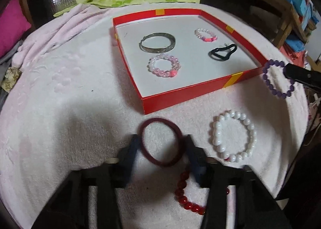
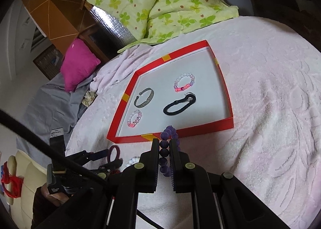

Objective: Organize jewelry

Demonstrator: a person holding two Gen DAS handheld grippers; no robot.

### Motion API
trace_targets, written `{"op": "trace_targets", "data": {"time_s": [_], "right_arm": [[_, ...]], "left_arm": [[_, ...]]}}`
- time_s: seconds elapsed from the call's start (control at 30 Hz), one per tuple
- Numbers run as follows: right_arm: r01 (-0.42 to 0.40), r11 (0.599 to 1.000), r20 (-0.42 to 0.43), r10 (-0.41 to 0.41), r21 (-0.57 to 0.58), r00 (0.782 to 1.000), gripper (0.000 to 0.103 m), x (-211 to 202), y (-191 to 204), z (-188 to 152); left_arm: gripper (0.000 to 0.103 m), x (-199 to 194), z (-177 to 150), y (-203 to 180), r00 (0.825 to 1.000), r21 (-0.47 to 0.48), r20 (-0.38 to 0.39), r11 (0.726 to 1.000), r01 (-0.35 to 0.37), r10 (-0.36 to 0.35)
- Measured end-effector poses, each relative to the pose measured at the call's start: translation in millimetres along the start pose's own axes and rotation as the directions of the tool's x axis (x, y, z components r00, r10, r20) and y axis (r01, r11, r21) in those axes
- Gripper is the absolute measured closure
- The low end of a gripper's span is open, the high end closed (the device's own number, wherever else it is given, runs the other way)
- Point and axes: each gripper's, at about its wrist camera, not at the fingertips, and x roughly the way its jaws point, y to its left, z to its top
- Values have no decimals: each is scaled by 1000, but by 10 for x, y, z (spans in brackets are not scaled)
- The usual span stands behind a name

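A shallow red box [image 1: 192, 90] [image 2: 210, 125] lies on the pink towel, holding a silver bangle [image 1: 157, 42], two pink bead bracelets [image 1: 164, 65] [image 1: 206, 35] and a black hair tie [image 1: 222, 52]. My left gripper [image 1: 161, 144] is open, its fingers on either side of a maroon hair tie [image 1: 160, 141] on the towel. My right gripper [image 2: 165, 143] is shut on a purple bead bracelet [image 2: 167, 146] [image 1: 277, 78], held just before the box's near wall. A white bead bracelet [image 1: 233, 135] and a red bead bracelet [image 1: 184, 195] lie near the left gripper.
The pink towel [image 2: 260, 108] covers a round surface. A green floral quilt [image 2: 156, 2] lies behind it, with a magenta cushion [image 2: 79, 64] to the left. Wooden shelving with blue items [image 1: 291, 2] stands at the right.
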Motion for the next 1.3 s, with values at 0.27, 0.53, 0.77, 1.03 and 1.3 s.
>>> {"op": "trace_targets", "data": {"time_s": [0.27,0.53,0.77,1.03,1.3], "right_arm": [[-14,1000,14,14,-16,1000,93,-18,53,7],[-67,997,59,69,-33,996,93,-116,119,30],[-83,997,111,83,-2,990,93,-188,77,107],[-115,993,129,110,35,985,93,-46,78,404],[-189,968,59,181,168,982,92,486,2,735]], "left_arm": [[94,-216,-36,88,998,8,58,1000,-12,11],[94,-613,5,-60,977,57,182,993,99,-108],[94,-696,191,-206,953,49,268,990,134,-142],[94,-462,437,-326,954,-7,273,992,129,-122],[94,-141,595,-422,965,-45,213,985,166,-153]]}}
